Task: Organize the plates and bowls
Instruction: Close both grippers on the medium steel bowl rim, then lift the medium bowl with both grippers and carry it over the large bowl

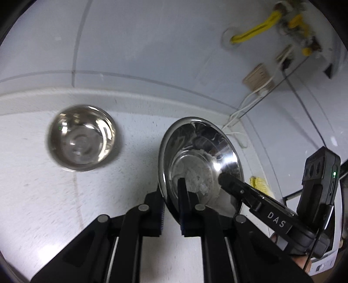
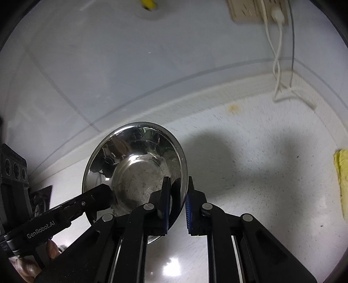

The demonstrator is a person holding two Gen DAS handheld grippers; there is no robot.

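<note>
A shallow steel plate (image 1: 200, 161) with a wide sloping rim hangs tilted above the speckled white counter (image 1: 43, 196). My left gripper (image 1: 170, 189) is shut on its near left rim, one finger inside the dish and one outside. In the right wrist view the same plate (image 2: 134, 169) shows, and my right gripper (image 2: 178, 180) is shut on its right rim. Each view catches the other gripper's finger on the opposite edge: the right gripper (image 1: 230, 180) and the left gripper (image 2: 97, 196). A deeper steel bowl (image 1: 82, 137) stands alone on the counter to the left.
A tiled wall rises behind the counter's raised back edge (image 1: 130, 98). Wall sockets (image 2: 256, 10) with white cables (image 2: 277, 65) trail down at the right. A yellow cloth (image 2: 342, 180) lies at the far right. A person's hand (image 2: 26, 265) grips the left tool.
</note>
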